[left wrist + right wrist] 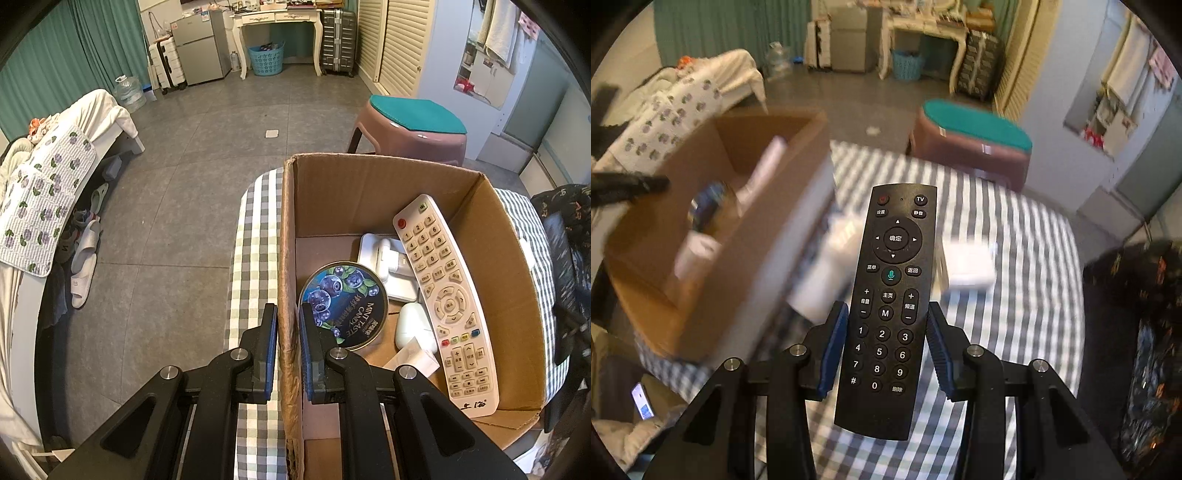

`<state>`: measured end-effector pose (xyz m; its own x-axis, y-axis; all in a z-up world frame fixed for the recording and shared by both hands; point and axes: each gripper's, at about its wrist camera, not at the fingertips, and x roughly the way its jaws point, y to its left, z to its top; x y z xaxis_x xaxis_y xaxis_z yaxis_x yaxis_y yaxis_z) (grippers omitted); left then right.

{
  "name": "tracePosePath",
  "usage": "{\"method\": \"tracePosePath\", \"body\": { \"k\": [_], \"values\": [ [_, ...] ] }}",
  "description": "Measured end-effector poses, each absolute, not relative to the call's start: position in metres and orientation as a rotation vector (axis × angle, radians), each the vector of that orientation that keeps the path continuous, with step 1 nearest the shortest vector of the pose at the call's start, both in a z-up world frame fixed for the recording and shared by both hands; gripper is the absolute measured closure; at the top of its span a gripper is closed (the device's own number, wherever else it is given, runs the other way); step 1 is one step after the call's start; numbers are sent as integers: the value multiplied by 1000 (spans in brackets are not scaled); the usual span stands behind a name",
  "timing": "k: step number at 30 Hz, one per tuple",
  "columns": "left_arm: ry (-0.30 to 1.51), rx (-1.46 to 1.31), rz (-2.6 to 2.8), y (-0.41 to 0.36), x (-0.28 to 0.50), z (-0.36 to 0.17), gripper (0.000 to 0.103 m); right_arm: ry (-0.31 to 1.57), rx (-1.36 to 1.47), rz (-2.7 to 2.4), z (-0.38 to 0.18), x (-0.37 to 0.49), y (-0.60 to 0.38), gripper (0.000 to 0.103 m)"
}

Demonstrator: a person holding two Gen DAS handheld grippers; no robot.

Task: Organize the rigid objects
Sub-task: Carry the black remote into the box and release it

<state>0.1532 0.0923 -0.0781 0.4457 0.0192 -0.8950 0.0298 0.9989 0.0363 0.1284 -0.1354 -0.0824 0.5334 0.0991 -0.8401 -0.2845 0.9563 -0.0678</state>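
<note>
My left gripper (287, 314) is shut on the left wall of an open cardboard box (288, 258), one finger outside and one inside. Inside the box lie a white remote (445, 295), a round blue mint candy tin (343, 304), a white stand (384, 262) and a white case (413, 325). My right gripper (886, 314) is shut on a black remote (886, 306) and holds it above the checked tablecloth (1015, 295). The box (713, 229) shows blurred at the left of the right wrist view.
The box stands on a table with a checked cloth (255, 229). Blurred white objects (971, 264) lie on the cloth beyond the black remote. A pink stool with a teal cushion (413, 125) stands behind the table. A bed (55, 166) is at the left.
</note>
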Motion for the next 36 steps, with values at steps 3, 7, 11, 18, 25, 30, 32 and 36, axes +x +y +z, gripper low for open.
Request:
{"method": "tracePosePath", "body": {
  "k": [3, 7, 11, 18, 25, 30, 32, 36],
  "values": [
    [1108, 50, -7, 91, 154, -76, 92, 925, -213, 270, -54, 132, -121, 60],
    [1107, 55, -7, 90, 155, -75, 92, 857, -225, 311, -25, 136, -102, 60],
    [1107, 48, -9, 90, 155, -75, 92, 817, -225, 368, -5, 141, -78, 60],
    [1105, 49, -11, 88, 156, -72, 92, 796, -232, 458, 6, 160, -35, 60],
    [1106, 50, -19, 89, 158, -72, 92, 831, -213, 532, -13, 179, -6, 60],
    [1105, 42, -30, 92, 159, -72, 92, 907, -224, 565, -50, 192, 12, 61],
    [1105, 37, -34, 93, 158, -73, 92, 933, -231, 568, -63, 197, 15, 61],
    [1106, 38, -34, 95, 157, -74, 92, 971, -251, 575, -82, 205, 23, 61]
  ]
}}
